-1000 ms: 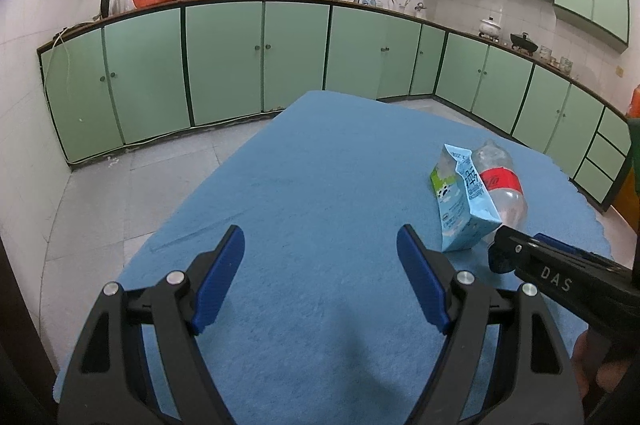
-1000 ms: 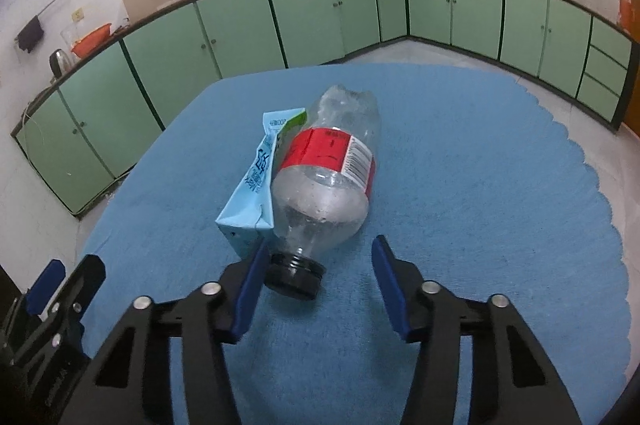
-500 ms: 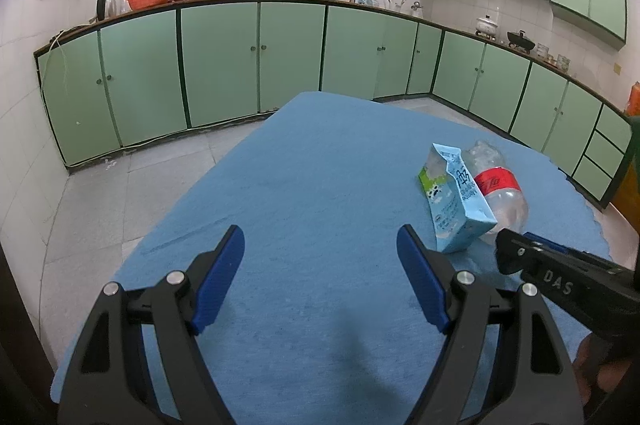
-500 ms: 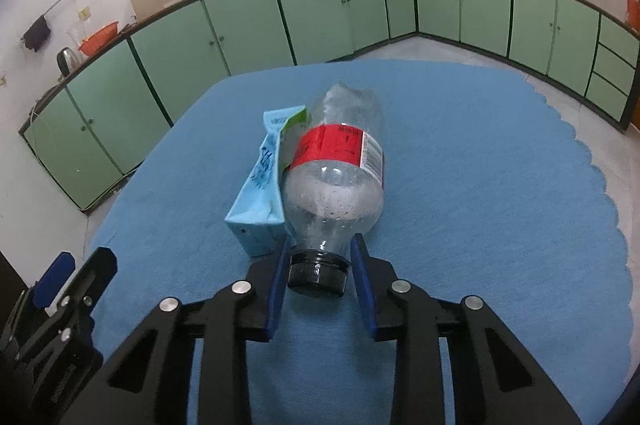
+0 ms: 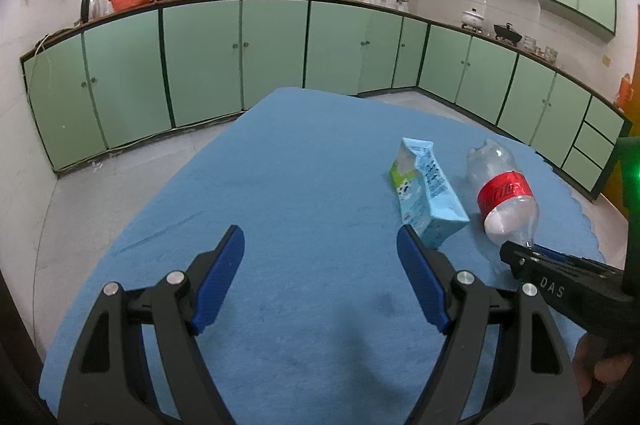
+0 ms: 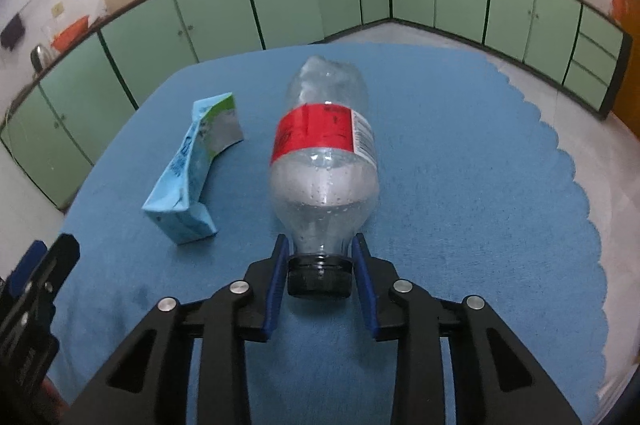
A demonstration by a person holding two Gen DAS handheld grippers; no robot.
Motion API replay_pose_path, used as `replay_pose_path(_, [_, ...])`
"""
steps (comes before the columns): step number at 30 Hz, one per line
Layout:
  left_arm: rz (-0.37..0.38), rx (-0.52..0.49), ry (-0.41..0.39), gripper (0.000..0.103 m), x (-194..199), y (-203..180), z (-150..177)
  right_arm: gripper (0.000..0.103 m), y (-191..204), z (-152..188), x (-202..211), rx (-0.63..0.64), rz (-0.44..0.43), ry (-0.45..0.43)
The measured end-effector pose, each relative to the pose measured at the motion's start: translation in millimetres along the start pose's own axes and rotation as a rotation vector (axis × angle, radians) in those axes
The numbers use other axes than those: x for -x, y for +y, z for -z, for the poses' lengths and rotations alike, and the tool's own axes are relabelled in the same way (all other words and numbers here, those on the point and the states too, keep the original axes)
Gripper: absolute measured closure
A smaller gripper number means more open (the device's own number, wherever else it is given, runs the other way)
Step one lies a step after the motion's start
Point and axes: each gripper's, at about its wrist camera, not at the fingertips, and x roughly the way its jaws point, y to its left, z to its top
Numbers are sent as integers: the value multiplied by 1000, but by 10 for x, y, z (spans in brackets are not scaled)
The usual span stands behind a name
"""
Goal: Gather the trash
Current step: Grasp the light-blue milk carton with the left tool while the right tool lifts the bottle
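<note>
A clear plastic bottle [image 6: 324, 177] with a red label lies on its side on the blue-covered table [image 6: 460, 165], its black cap toward me. My right gripper [image 6: 320, 241] is shut on the bottle's cap and neck, both blue pads pressing on it. A crumpled light-blue carton [image 6: 188, 181] lies just left of the bottle, apart from it. In the left wrist view my left gripper [image 5: 320, 231] stands open over bare cloth, with the carton [image 5: 424, 197] just past its right fingertip and the bottle [image 5: 504, 197] further right.
Green kitchen cabinets run along the walls behind the table, with a grey tiled floor between. The cloth's scalloped edge [image 6: 576, 185] falls off at the right. The left gripper's body [image 6: 40, 277] shows at the right wrist view's lower left edge.
The right jaws closed from wide onto the bottle's cap. The bottle has since shifted right, away from the carton that it was touching. The left gripper stayed open.
</note>
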Motion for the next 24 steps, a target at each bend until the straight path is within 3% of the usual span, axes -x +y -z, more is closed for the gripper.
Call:
replay_pose_path(10, [132, -36, -4, 27, -102, -550, -71, 71, -511, -48, 150, -31, 65, -43])
replay_pose_path(22, [62, -72, 90, 27, -707, -933, -185, 71, -869, -115, 224, -42, 82, -68])
replay_pose_path(23, [55, -64, 100, 29, -749, -934, -187, 71, -880, -119, 218, -45, 81, -69])
replay_pose_path(24, [53, -57, 109, 37, -770, -927, -187, 71, -895, -112, 222, -47, 81, -69])
